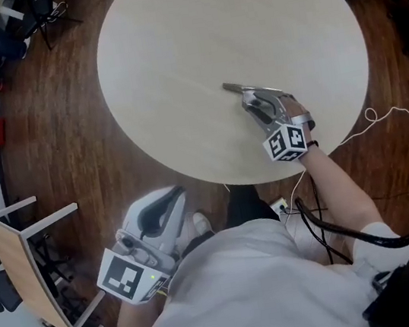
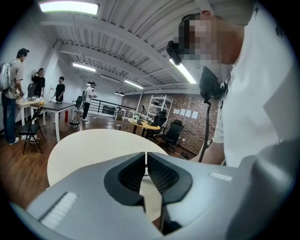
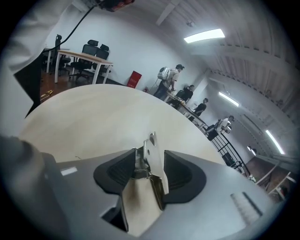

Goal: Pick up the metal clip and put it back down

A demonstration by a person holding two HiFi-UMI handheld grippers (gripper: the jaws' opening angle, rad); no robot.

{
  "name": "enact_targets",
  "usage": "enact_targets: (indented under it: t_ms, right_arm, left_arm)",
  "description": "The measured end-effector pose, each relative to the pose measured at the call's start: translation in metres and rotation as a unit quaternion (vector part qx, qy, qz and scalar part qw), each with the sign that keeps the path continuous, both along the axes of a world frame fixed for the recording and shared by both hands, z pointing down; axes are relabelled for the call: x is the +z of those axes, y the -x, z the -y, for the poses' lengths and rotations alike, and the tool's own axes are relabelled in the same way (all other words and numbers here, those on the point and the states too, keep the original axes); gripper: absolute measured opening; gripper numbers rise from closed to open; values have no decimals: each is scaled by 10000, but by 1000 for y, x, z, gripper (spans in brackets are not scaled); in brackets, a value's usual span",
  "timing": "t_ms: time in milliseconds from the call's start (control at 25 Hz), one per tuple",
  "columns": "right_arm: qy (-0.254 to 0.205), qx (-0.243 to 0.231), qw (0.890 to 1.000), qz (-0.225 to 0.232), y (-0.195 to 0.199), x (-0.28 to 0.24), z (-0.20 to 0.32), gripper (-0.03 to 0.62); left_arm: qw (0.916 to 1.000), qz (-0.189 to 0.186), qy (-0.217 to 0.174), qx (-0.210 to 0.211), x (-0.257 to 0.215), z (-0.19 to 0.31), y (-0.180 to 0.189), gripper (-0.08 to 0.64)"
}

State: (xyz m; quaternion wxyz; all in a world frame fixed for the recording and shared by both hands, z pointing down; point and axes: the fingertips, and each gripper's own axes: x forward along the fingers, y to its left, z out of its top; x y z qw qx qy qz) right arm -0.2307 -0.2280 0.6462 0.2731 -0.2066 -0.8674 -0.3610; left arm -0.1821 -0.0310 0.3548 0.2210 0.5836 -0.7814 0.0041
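One metal clip (image 3: 153, 171) between opening right tongs (image 1: 256, 104), one table (image 1: 173, 64)

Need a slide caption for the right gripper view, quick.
Right tool, jaws opening, metal clip standing between them, pale round table beyond.

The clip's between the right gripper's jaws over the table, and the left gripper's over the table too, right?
No: the head view shows the left gripper off the table, over the floor. The clip is between the right gripper's opening jaws, over the table.
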Motion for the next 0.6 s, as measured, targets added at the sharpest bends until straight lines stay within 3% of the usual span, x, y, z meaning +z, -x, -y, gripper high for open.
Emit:
enact_targets:
  t_ms: [320, 600]
  right_arm:
    - [309, 649, 9963, 463, -21, -60, -17, 192]
    - [672, 1432, 9818, 1049, -101, -127, -81, 193]
  left_arm:
    - [9987, 283, -267, 340, -6, -36, -18, 2]
    - [9907, 734, -814, 809, -9, -104, -62, 2]
